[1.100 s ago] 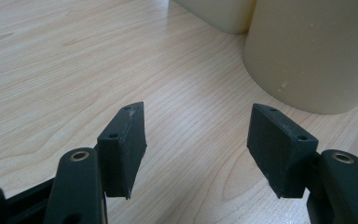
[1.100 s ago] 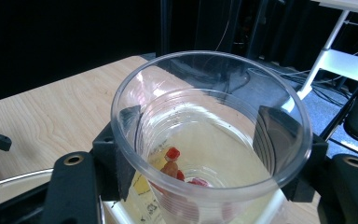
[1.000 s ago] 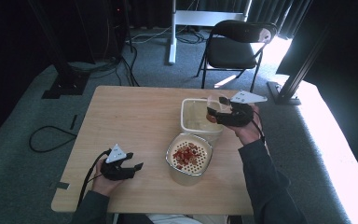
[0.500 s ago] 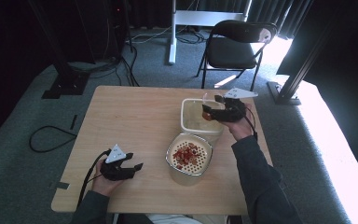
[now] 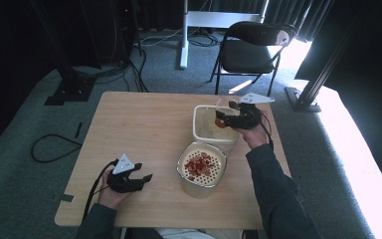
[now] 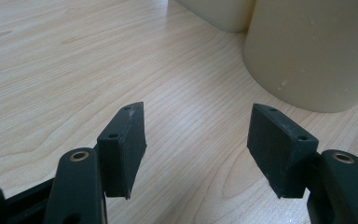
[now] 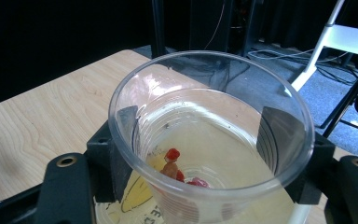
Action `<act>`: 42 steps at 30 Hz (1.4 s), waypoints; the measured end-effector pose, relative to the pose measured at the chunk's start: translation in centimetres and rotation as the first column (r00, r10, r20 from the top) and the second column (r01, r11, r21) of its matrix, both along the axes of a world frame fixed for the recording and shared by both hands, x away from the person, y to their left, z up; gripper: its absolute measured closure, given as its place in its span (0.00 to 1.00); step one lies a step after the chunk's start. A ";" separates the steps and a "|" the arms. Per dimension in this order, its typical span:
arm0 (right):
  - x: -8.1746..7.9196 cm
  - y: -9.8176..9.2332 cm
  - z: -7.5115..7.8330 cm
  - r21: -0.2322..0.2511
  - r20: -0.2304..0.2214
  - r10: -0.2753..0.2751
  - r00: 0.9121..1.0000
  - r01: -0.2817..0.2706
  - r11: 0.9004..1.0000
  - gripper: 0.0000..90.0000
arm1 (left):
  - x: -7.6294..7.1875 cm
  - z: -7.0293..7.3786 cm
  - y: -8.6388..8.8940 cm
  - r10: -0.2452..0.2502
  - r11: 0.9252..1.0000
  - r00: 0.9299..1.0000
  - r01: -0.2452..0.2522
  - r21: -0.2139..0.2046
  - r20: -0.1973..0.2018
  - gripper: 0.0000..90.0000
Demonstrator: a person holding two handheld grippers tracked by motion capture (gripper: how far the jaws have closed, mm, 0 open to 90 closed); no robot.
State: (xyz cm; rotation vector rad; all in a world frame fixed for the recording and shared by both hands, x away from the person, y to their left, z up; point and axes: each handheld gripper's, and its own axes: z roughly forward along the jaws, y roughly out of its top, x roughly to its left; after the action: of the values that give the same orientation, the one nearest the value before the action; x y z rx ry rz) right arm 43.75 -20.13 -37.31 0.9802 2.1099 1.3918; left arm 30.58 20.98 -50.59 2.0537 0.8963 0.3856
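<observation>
My right gripper hovers over a cream square tub at the table's far right, shut on a clear plastic cup. The cup stands nearly upright between the pads, with a few red pieces and a little liquid at its bottom. In front of the tub stands a round cream container topped by a perforated strainer with red pieces on it. My left gripper rests on the table near the front left, open with nothing between its fingers. The round container is ahead of it to the right.
The wooden table has bare surface across its left and middle. A black folding chair stands on the carpet beyond the far edge. Cables lie on the floor to the left, and a black stand base sits at the right.
My right gripper has drifted slightly toward the far side above the square tub, still holding the cup. The left gripper has stayed put.
</observation>
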 end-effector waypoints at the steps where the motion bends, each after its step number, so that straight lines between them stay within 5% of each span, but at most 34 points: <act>1: 0.0 0.0 0.0 0.000 -0.001 -0.001 1.000 0.001 1.000 0.33 | 0.0 0.0 0.0 0.000 1.000 1.000 0.000 0.000 0.000 0.42; 10: 0.4 0.2 -0.2 0.028 -0.022 -0.010 1.000 0.011 1.000 0.23 | 0.0 0.0 0.1 0.003 1.000 1.000 -0.003 -0.002 0.000 0.42; 24: 0.4 0.0 -0.2 0.049 -0.029 -0.010 1.000 0.011 0.999 0.21 | -0.1 0.0 0.1 0.003 1.000 1.000 -0.003 -0.004 0.001 0.42; 42: -0.6 -2.1 -0.8 0.004 0.003 -0.088 0.996 0.088 0.996 0.26 | -0.1 -0.1 0.1 0.005 1.000 1.000 -0.005 -0.002 0.000 0.42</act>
State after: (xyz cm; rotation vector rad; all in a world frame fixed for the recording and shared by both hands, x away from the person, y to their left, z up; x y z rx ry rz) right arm 43.14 -22.26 -38.06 1.0581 2.0376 1.3535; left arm 30.49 21.12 -50.66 2.0496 0.9012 0.3874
